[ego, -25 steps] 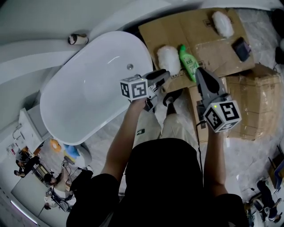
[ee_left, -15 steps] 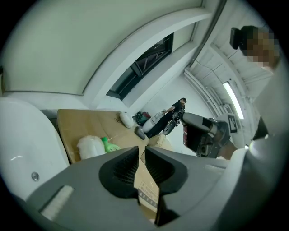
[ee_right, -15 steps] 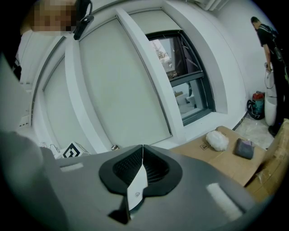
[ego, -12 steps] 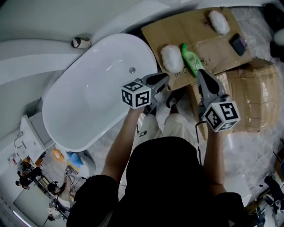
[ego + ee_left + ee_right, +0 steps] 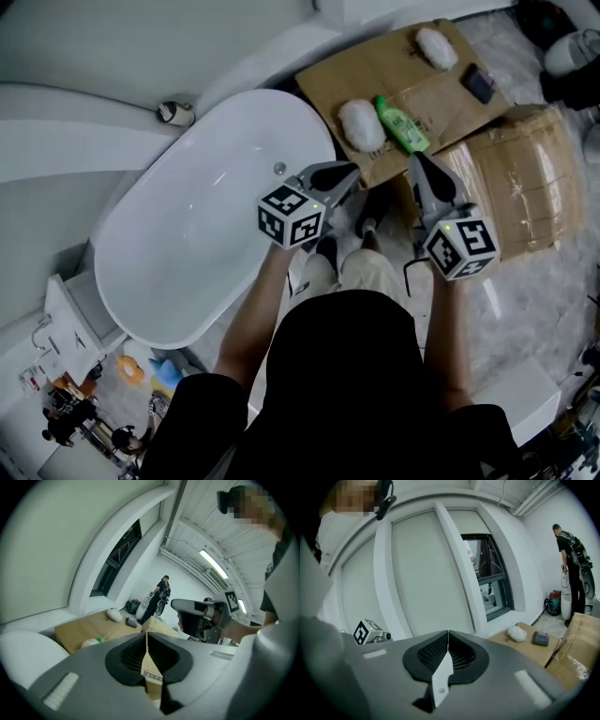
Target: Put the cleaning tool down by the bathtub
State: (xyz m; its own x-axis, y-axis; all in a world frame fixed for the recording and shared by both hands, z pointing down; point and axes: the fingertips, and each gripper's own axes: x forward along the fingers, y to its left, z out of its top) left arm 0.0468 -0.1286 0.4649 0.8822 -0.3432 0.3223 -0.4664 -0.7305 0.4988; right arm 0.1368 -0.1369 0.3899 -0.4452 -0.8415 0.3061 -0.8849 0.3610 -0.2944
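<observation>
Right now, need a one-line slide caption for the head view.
Beside the white bathtub, left hand-held gripper, just closed, and right hand-held gripper are both shut and empty; green bottle on cardboard beyond.

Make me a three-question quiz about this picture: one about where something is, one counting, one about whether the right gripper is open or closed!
1. Where is the green bottle? A on a shelf; B on the cardboard; C in a gripper.
2. How many white fluffy pads lie on the cardboard? A one; B four; C two.
3. The right gripper is: A shut and empty; B wide open; C holding the bottle.
Answers: B, it lies on the cardboard; C, one by the bottle, one farther off; A, its jaws meet with nothing between.
</observation>
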